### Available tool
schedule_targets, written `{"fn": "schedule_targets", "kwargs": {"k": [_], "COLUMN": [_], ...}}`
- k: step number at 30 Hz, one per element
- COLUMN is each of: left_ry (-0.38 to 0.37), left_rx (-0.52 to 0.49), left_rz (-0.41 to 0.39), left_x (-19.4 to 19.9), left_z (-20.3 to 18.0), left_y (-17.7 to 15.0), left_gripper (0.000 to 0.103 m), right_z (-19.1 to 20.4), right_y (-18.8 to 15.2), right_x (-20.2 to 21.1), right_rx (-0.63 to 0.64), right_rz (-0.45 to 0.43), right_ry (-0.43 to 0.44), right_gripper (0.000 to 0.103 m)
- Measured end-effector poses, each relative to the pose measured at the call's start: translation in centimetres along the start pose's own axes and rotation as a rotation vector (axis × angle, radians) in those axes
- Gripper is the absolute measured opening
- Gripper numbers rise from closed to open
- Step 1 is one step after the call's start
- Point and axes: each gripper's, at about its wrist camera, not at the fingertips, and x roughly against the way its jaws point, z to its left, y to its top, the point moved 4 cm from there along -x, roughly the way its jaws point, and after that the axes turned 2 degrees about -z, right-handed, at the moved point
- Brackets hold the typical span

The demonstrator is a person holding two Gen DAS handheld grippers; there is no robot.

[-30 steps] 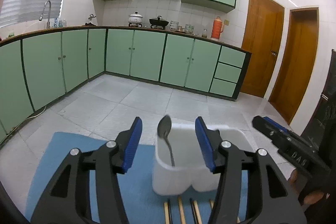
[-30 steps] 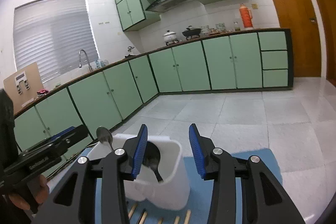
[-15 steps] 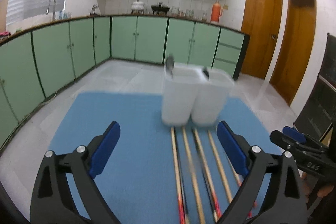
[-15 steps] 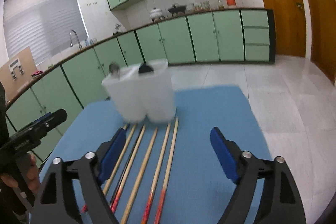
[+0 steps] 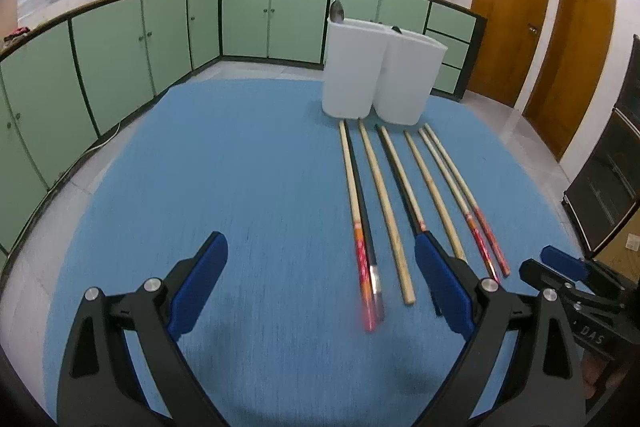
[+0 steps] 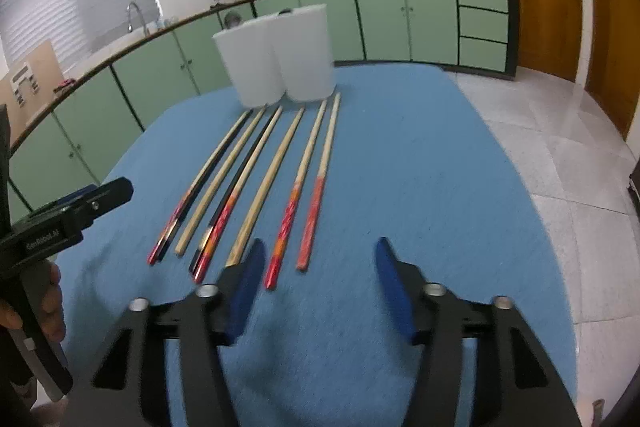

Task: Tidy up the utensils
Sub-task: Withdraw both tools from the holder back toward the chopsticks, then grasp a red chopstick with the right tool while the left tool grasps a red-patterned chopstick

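Left wrist view is showing the left gripper [image 5: 320,287] hanging spread wide and empty over the blue worktop [image 5: 200,167], left of the chopsticks [image 5: 384,203], which are lying in a row pointing at the white holder [image 5: 380,71], probably so each can be lifted endwise into it. Right of that row, the right gripper [image 6: 318,283] has just been closing its jaws, half-spread with nothing between them.

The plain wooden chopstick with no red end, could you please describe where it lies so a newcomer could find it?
On the blue mat, chopsticks lie fanned before the white holder. The plain chopstick is second from the left; unlike its neighbours, it is bare wood throughout.
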Motion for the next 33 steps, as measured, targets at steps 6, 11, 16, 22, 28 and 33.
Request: {"fn": "schedule_targets", "kwargs": {"k": [6, 11, 16, 22, 28, 33], "left_ry": [0.0, -0.009, -0.012, -0.022, -0.028, -0.029], "left_rx": [-0.022, -0.034, -0.046, -0.045, -0.053, -0.022], "left_rz": [0.031, 0.048, 0.068, 0.105, 0.134, 0.154], "left_x": [-0.1, -0.1, -0.3, -0.9, -1.6, -1.9], "left_z": [-0.7, -0.9, -1.3, -1.5, -2.1, -1.7], "left_y": [-1.3, -1.6, -2.5, -3.2, -3.7, -3.9], "left_gripper": [0.092, 0.091, 0.089, 0.084, 0.078, 0.069], "right_z": [1.1, 1.7, 1.6, 2.0, 1.7, 1.2], "right_y": [-0.7, -1.4, -1.3, -1.1, -1.0, -1.0], "right_x": [-1.0, -1.7, -1.9, -2.4, -2.2, -2.1], "right_rx": [0.042, 0.05, 0.048, 0.083, 0.09, 0.087], "right_rz": [0.062, 0.094, 0.102, 0.109, 0.104, 0.104], "right_ry": [0.016, 0.006, -0.009, -0.048, -0.076, -0.079], "right_gripper": [0.019, 0.013, 0.011, 0.009, 0.006, 0.006]}}
